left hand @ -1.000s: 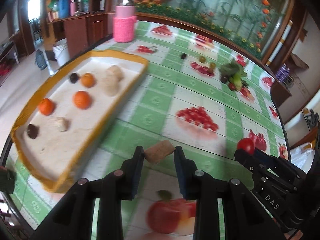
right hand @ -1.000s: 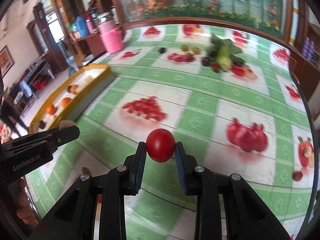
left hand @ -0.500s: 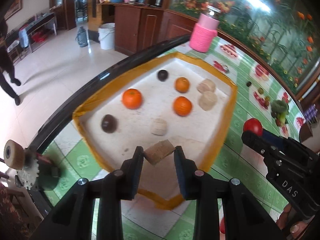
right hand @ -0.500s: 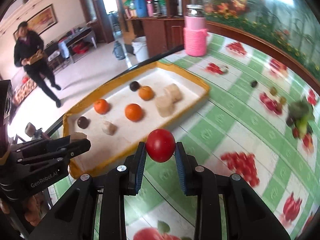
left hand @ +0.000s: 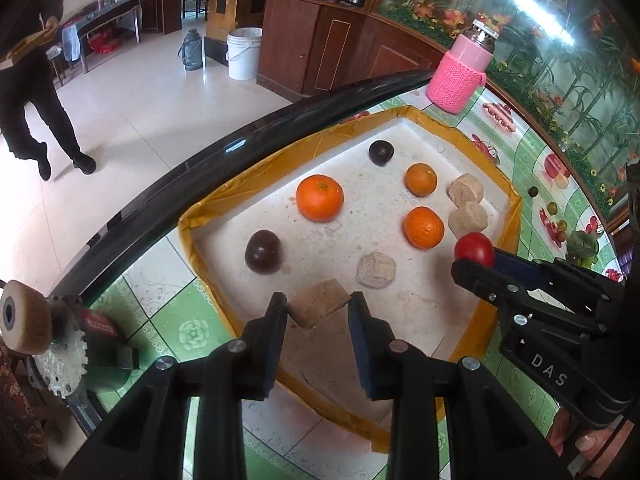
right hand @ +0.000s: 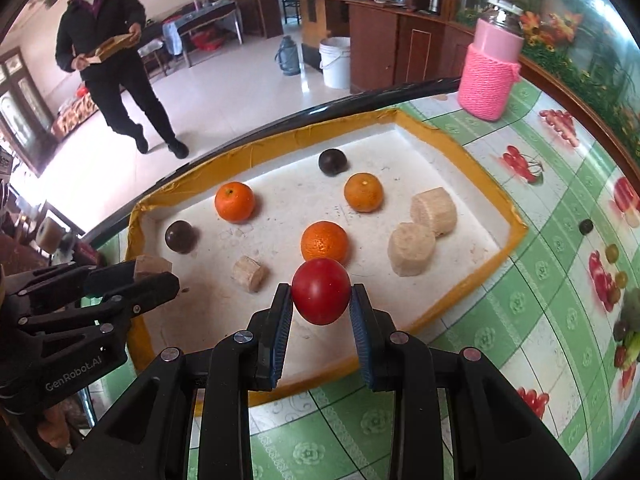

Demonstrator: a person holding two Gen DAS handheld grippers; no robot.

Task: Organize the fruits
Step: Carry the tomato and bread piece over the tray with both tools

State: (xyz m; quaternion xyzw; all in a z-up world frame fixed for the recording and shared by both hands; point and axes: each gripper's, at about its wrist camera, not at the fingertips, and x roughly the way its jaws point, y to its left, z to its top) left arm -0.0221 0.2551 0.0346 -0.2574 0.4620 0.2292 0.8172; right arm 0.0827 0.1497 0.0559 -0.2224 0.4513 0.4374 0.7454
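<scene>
Right wrist view — "GenRobot.AI" left gripper point(right hand: 154, 274), tomato point(right hand: 321, 297)

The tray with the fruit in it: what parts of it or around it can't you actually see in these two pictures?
- Tray, near corner: both views, covered by the fingers of the gripper carrying the camera.
- Red tomato: in the left wrist view, its lower part sits behind the right gripper.
- Tan block: in the right wrist view, mostly behind the left gripper.
- Fruit pile on the table: cut by the right wrist view's edge, too small to identify.
</scene>
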